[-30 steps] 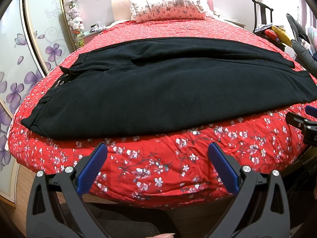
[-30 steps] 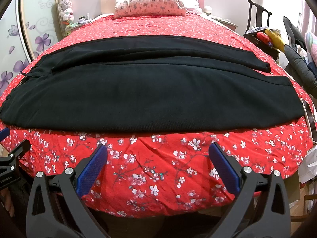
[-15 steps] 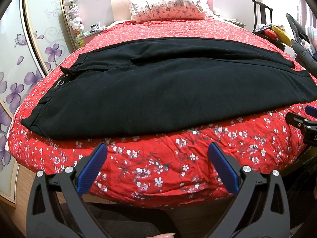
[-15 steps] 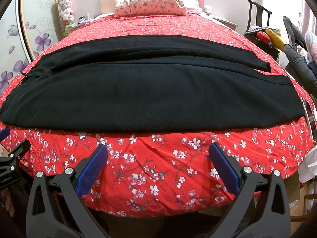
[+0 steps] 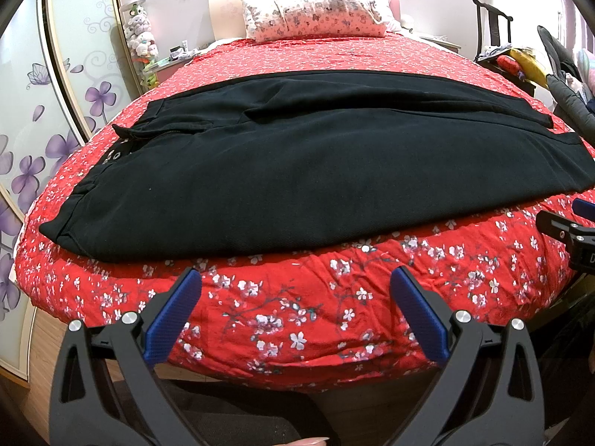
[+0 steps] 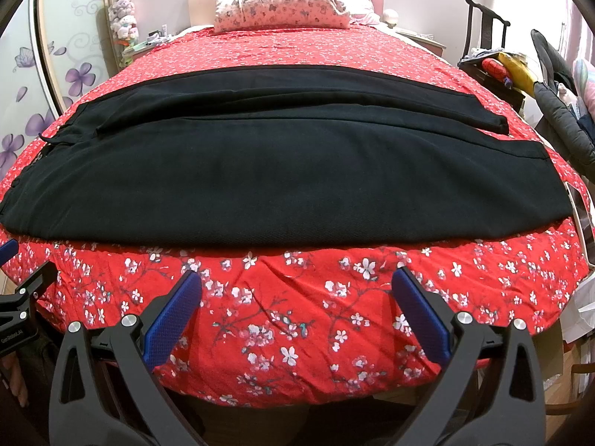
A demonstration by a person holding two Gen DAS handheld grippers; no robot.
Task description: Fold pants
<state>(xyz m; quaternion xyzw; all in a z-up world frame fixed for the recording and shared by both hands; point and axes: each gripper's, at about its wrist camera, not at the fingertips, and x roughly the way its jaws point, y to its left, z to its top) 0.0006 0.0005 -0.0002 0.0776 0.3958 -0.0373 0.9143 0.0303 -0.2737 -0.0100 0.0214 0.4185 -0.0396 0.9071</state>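
From the left wrist view, our left gripper [image 5: 295, 290] hangs off the foot of the bed [image 5: 297, 319], jaws spread wide and holding nothing. The pants [image 5: 297, 171] lie ahead of and above the jaws, flat on the red floral cover, with their long axis running across us, side to side: waistband at the left end, leg cuffs at the right. Their near edge sits just beyond the jaw tips, not touching. We judge this gripper the nearer one to the waistband end. The right gripper [image 5: 569, 230] shows at the right edge.

From the right wrist view, our right gripper [image 6: 296, 290] also stands wide and empty, below the same near edge; the cuffs end to its right, so it is nearer them. The left gripper [image 6: 22, 297] peeks in at the left edge.

We count one pair of pants with two legs, the far leg partly overlapping, two grippers and one pillow [image 6: 282, 3].
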